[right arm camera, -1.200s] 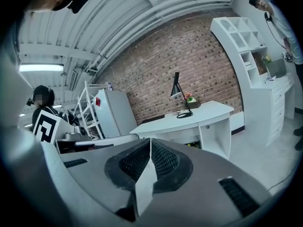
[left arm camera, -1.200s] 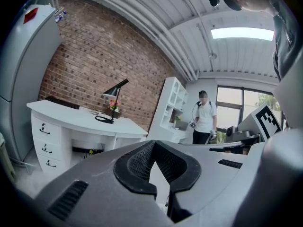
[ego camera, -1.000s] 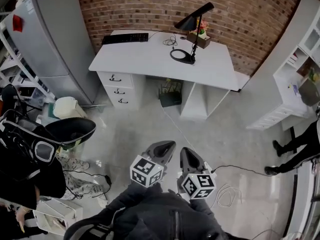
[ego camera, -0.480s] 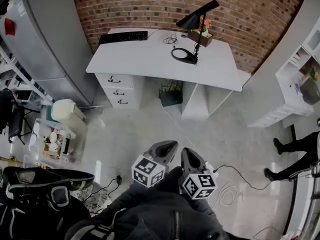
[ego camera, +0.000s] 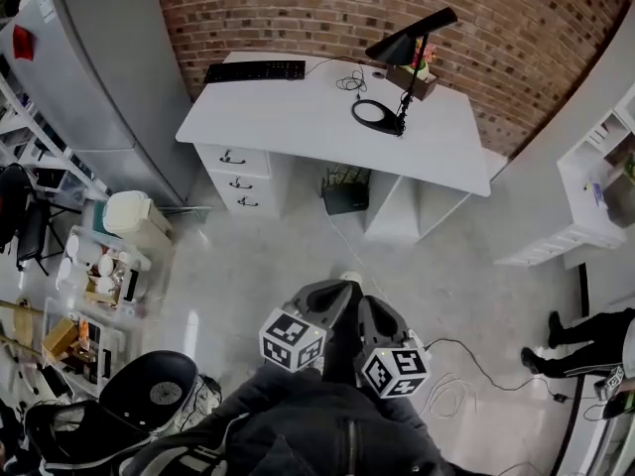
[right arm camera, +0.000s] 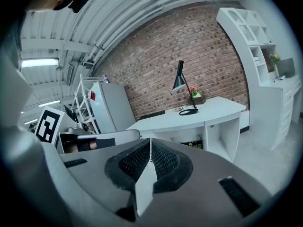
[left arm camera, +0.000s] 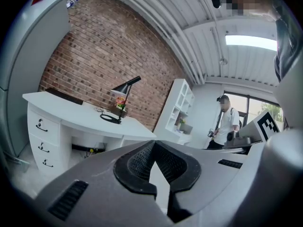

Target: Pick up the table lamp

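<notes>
Currently your left gripper and right gripper are closed, empty; arriving unopened, you'll likely topple the table lamp

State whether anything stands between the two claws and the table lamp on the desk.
Nothing visible does. Only floor lies between the left claw and right claw, both shut, and the desk where the table lamp stands.

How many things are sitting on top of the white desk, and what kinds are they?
Table lamp: 1
Keyboard: 1
Flower box: 1
Coiled cable: 1
Total: 4
</notes>
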`<state>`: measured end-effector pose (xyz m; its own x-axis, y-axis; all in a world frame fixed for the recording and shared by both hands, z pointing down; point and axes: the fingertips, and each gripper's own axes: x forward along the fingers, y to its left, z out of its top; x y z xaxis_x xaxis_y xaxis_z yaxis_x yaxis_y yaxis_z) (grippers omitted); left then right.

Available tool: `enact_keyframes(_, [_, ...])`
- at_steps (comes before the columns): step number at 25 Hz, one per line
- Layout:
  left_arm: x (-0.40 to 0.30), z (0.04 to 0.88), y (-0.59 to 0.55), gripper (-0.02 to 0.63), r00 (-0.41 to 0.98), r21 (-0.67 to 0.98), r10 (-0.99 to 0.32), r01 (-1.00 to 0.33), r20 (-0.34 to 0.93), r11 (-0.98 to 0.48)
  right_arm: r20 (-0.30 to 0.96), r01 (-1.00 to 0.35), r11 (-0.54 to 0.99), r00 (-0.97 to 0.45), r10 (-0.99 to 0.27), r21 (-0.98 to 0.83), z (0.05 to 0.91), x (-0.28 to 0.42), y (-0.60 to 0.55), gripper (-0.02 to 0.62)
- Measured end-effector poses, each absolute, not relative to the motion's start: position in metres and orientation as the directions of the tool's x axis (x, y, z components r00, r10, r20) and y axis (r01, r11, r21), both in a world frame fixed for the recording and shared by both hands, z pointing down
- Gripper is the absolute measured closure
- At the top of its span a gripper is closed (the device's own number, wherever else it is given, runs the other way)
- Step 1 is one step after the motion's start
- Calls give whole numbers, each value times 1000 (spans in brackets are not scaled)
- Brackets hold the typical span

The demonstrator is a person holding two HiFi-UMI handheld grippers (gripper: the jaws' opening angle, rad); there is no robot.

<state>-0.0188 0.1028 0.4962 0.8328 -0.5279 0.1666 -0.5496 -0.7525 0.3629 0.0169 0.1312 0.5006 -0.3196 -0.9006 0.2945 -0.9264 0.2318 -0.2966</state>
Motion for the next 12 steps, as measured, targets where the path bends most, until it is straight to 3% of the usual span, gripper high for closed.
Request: enact_keyframes(12, [14, 495, -3, 601, 813, 349, -555, -578, 175, -737, 283, -915, 252, -345, -895, -317, 503, 58, 16, 583])
